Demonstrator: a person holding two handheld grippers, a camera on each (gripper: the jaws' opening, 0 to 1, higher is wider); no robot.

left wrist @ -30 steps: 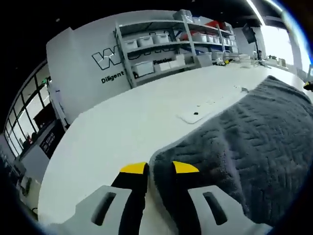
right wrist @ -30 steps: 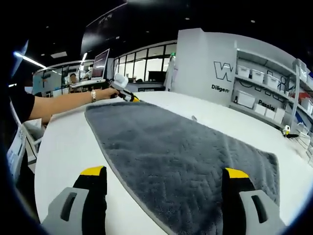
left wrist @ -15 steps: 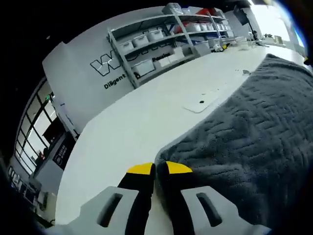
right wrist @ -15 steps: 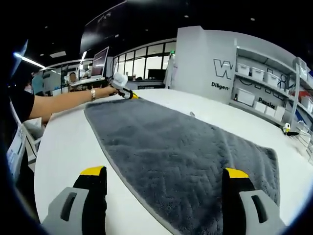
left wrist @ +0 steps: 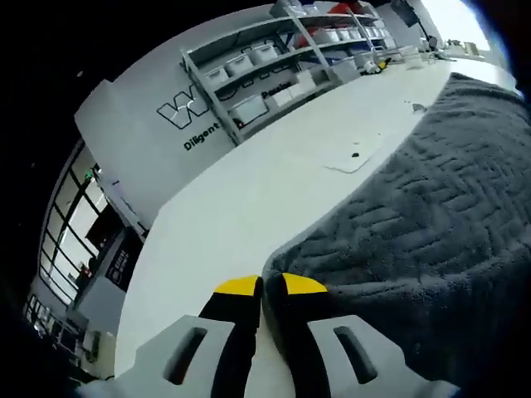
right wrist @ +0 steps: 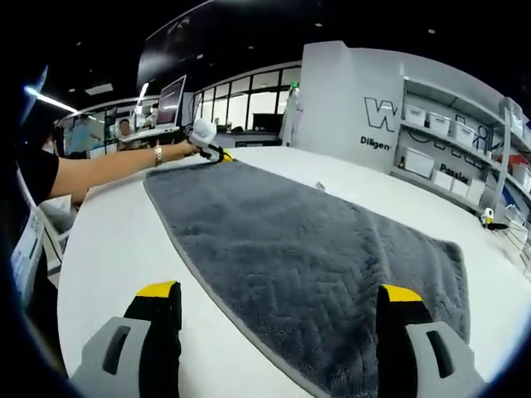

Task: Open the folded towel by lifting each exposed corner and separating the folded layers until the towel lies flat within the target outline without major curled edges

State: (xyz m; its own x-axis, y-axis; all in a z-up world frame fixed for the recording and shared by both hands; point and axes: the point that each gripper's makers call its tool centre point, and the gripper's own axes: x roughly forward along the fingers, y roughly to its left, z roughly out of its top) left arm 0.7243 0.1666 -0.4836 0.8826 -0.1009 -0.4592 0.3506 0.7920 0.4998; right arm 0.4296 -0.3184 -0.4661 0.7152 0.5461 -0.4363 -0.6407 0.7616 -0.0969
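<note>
A grey towel (right wrist: 299, 240) with a zigzag weave lies spread lengthwise on the white table (right wrist: 108, 249). My right gripper (right wrist: 279, 292) hovers over its near end, open wide with nothing between the jaws. At the far end, a hand holds my left gripper (right wrist: 217, 155) at the towel's corner. In the left gripper view, my left gripper (left wrist: 267, 286) is shut on that corner of the towel (left wrist: 415, 215), which stretches away to the right over the table (left wrist: 249, 199).
A person's bare forearm (right wrist: 108, 170) reaches in from the left above the table. A thin flat white patch (left wrist: 353, 156) lies beside the towel. Shelves with white bins (left wrist: 274, 66) line the far wall. A small yellow-black object (right wrist: 488, 220) sits at the right.
My left jaws have closed from a small gap onto the towel's corner. The towel has drawn slightly toward that far end. My right gripper has stayed open and still.
</note>
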